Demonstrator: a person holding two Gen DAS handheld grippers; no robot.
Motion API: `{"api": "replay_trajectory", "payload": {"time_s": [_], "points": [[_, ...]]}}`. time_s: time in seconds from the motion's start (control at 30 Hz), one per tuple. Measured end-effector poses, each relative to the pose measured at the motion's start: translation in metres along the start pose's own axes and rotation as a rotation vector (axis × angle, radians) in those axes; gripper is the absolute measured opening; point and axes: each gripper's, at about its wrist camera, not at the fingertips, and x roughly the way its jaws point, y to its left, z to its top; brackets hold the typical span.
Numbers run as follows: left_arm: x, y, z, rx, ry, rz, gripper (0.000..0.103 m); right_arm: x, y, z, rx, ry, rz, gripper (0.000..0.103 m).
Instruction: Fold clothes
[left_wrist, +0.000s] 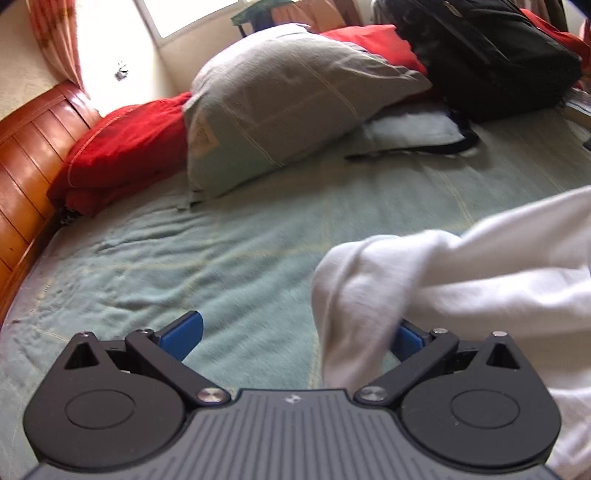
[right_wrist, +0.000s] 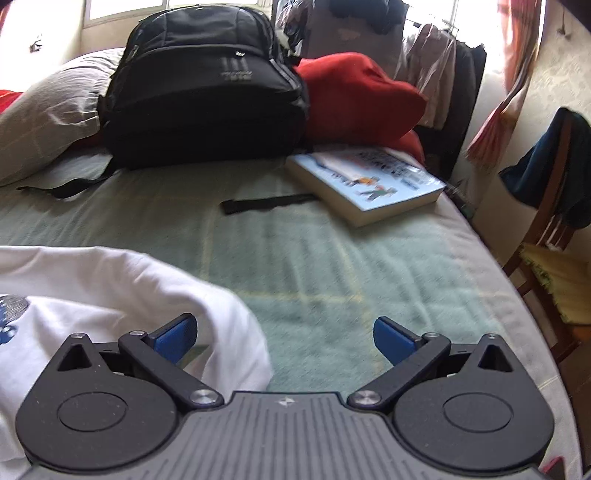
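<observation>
White cotton fills the inner side of both views: a shirt (left_wrist: 461, 273) lies bunched on the bed, and a fold of it droops across the right-hand blue pad (left_wrist: 408, 339) of the left gripper (left_wrist: 295, 338), hiding most of that pad. The left gripper's jaws stand spread wide, gripping nothing; whether the cloth touches the pad cannot be told.

In the right wrist view the same shirt (right_wrist: 110, 295), with a dark blue print at its edge, bulges over and around the left-hand pad (right_wrist: 175, 336) of the right gripper (right_wrist: 284, 338). Those jaws are also spread wide and released, with bare green blanket (right_wrist: 325, 266) between them.

Beyond the jaws, further up the bed, a black backpack (right_wrist: 199, 88) leans against a grey pillow (left_wrist: 280, 103) and red cushions (left_wrist: 122, 147). A thick book (right_wrist: 369, 181) lies ahead and to the right of the right gripper, with a black strap (right_wrist: 266, 204) just beside it.
</observation>
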Motion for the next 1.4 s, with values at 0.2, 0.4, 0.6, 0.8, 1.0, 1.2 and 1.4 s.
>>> {"api": "replay_trajectory", "payload": {"time_s": [0.2, 0.4, 0.6, 0.8, 1.0, 1.2, 1.4], "points": [[-0.018, -0.008, -0.013, 0.031, 0.013, -0.056, 0.102, -0.008, 0.005, -0.009, 0.018, 0.066, 0.106, 0.103], [-0.049, -0.026, -0.036, 0.067, 0.024, -0.131, 0.102, -0.02, 0.015, -0.02, 0.024, 0.13, 0.173, 0.103], [-0.104, -0.053, -0.076, 0.076, -0.03, -0.192, 0.102, -0.032, 0.027, -0.037, 0.033, 0.181, 0.193, 0.103], [-0.139, -0.079, -0.109, 0.041, -0.069, -0.225, 0.102, -0.031, 0.047, -0.052, 0.056, 0.224, 0.161, 0.103], [-0.155, -0.088, -0.132, 0.021, -0.079, -0.212, 0.102, -0.031, 0.067, -0.068, 0.079, 0.268, 0.129, 0.103], [-0.165, -0.084, -0.151, -0.003, -0.079, -0.218, 0.102, -0.035, 0.046, -0.073, 0.133, 0.29, 0.074, 0.103], [-0.172, -0.084, -0.16, -0.009, -0.092, -0.238, 0.102, -0.034, 0.064, -0.08, 0.059, 0.292, 0.055, 0.103]]}}
